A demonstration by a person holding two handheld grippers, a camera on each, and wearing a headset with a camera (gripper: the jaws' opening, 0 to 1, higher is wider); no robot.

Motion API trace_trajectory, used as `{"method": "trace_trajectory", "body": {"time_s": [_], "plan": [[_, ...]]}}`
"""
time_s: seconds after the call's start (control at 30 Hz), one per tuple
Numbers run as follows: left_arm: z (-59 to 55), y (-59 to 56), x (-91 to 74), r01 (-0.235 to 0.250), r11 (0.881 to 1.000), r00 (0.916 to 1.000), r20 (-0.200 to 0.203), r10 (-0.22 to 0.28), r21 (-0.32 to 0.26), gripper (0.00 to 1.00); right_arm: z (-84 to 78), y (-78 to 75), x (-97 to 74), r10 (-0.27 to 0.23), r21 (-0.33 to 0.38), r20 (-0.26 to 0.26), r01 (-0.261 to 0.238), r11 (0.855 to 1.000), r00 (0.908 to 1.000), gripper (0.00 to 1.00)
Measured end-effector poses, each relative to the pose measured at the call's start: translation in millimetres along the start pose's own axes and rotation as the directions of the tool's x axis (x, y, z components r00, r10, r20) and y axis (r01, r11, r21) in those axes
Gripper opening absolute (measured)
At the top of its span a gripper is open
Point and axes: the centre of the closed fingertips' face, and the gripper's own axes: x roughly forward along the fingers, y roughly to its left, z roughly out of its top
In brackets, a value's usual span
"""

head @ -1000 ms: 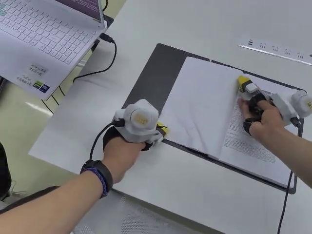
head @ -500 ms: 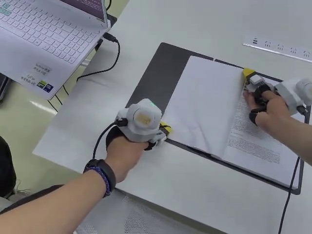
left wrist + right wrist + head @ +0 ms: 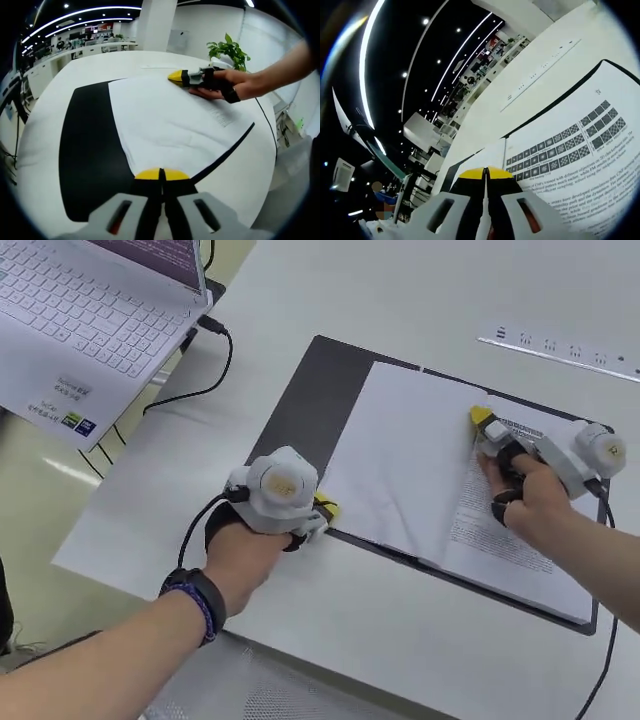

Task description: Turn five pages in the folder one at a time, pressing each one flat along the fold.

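Head view: open folder (image 3: 310,400) lengthwise left-right, skewed

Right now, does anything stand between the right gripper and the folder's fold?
Nothing visible does. The right gripper, jaws shut, has its tips at the fold near the top of the folder. The left gripper sits at the folder's near edge, well clear of the fold.

head view — down on folder (image 3: 310,400) | gripper views — low, skimming its pages (image 3: 165,115)

White table (image 3: 400,300) — folder (image 3: 310,405), power strip (image 3: 560,348)
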Motion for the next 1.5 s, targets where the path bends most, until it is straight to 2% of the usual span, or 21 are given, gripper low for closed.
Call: {"method": "trace_trajectory", "body": {"time_s": [0.03,0.07,0.23,0.47,0.6,0.73,1.03,1.27,1.5], "plan": [[0.0,0.0,0.0,0.0,1.0,1.0,0.0,0.0,-0.001,0.0,-1.9,1.1,-0.9,0.008,-0.002,-0.007,-0.008,1.0,0.9999,0.0],[0.0,-0.1,-0.1,0.0,1.0,1.0,0.001,0.0,-0.001,0.0,-8.7,9.9,-9.5,0.019,-0.008,-0.015,-0.019,1.0,0.9997,0.0],[0.1,-0.3,-0.5,0.0,1.0,1.0,0.002,0.0,-0.003,0.0,-29.5,35.1,-39.1,0.045,-0.013,-0.041,-0.045,0.999,0.9982,0.0],[0.2,-0.4,-0.6,0.0,1.0,1.0,0.005,0.0,-0.001,0.0,-51.9,50.0,-68.4,0.073,-0.026,-0.078,-0.075,0.997,0.9943,0.0],[0.2,-0.6,-0.8,-0.002,1.0,1.0,0.006,0.002,-0.006,0.0,-65.9,53.3,-84.3,0.09,-0.029,-0.108,-0.093,0.995,0.9901,0.0],[0.3,-0.8,-0.7,0.0,1.0,1.0,0.007,0.0,-0.005,0.0,-76.1,51.4,-92.7,0.105,-0.039,-0.143,-0.111,0.993,0.9842,0.0],[0.3,-0.5,-1.1,0.011,1.0,0.9999,0.012,-0.011,-0.01,0.0,-93.4,41.8,-106.1,0.119,-0.037,-0.172,-0.127,0.991,0.9779,0.0],[0.3,-0.8,-0.8,0.008,1.0,0.9999,0.007,-0.008,-0.006,0.0,-107.6,44.0,-120.7,0.122,-0.043,-0.199,-0.133,0.99,0.9724,0.0],[0.7,-0.2,-0.5,0.005,1.0,1.0,0.004,-0.005,-0.017,0.0,-116.3,42.1,-129.9,0.104,-0.044,-0.196,-0.115,0.992,0.9749,0.0]]}}
